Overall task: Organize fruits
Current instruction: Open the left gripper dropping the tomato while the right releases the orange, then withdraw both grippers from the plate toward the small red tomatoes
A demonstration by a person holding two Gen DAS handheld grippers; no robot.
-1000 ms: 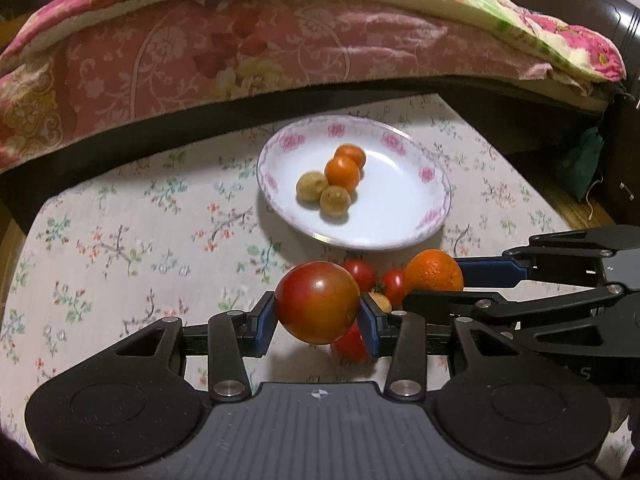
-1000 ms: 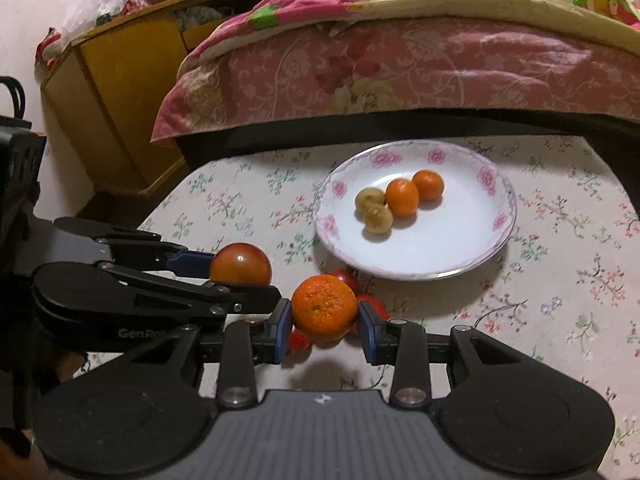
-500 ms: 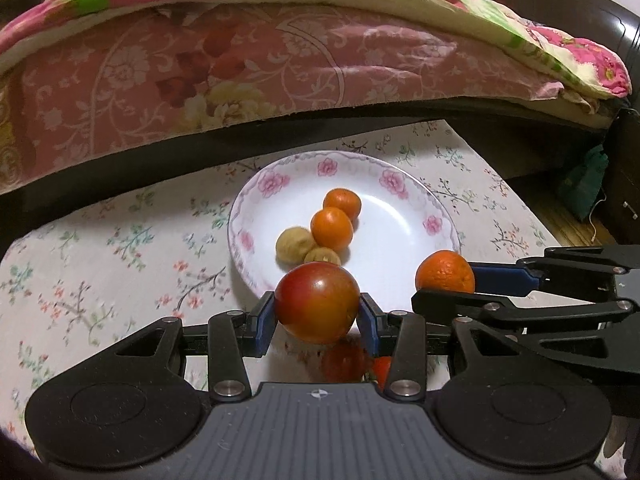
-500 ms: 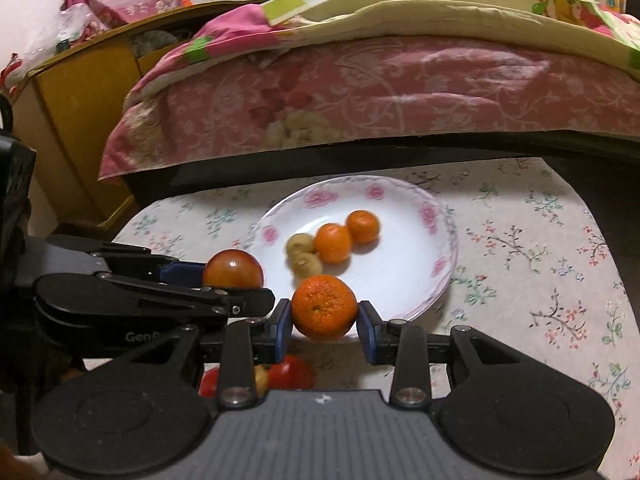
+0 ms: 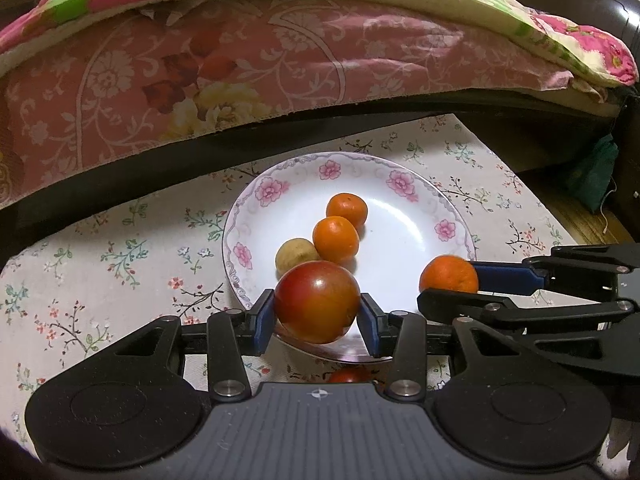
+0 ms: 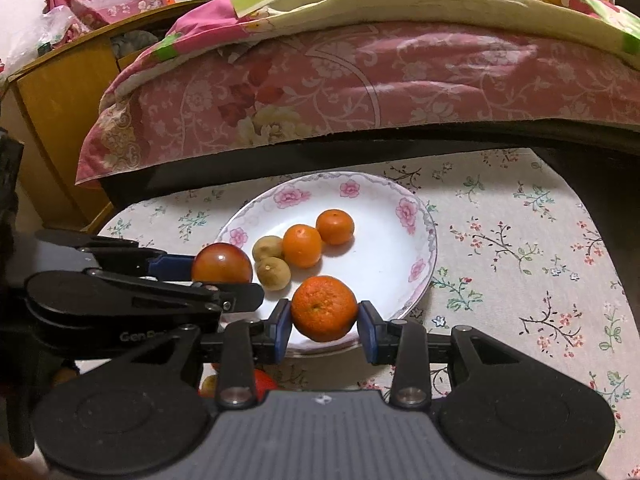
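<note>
Item, partly hidden: below my gripper bodies, red fruit [image 5: 350,375] and a yellowish piece [image 6: 208,386] on the cloth, cut off by the housings, kinds not clear. Item: my left gripper [image 5: 317,317], jaws parted to the width of a red-orange tomato [image 5: 317,302] and clamped on it between blue pads, held over the near rim of the plate [image 5: 404,184]; the tomato covers part of the fruit behind it. Item: my right gripper [image 6: 324,322], jaws likewise clenched on a large mandarin [image 6: 324,308], also over the plate's near edge, just beside the left gripper. Item: white plate with pink flower border, holding two small oranges [image 6: 303,245] touching each other and two brownish-yellow round fruits [image 6: 273,273] touching at their left; only one of the brown pair shows clearly in the left view. Item: floral tablecloth [image 6: 520,264] under the plate. Item: pink floral bedspread [image 5: 240,68] beyond the table's far edge. Item: yellow wooden cabinet [image 6: 52,120], far left, right view only.
</note>
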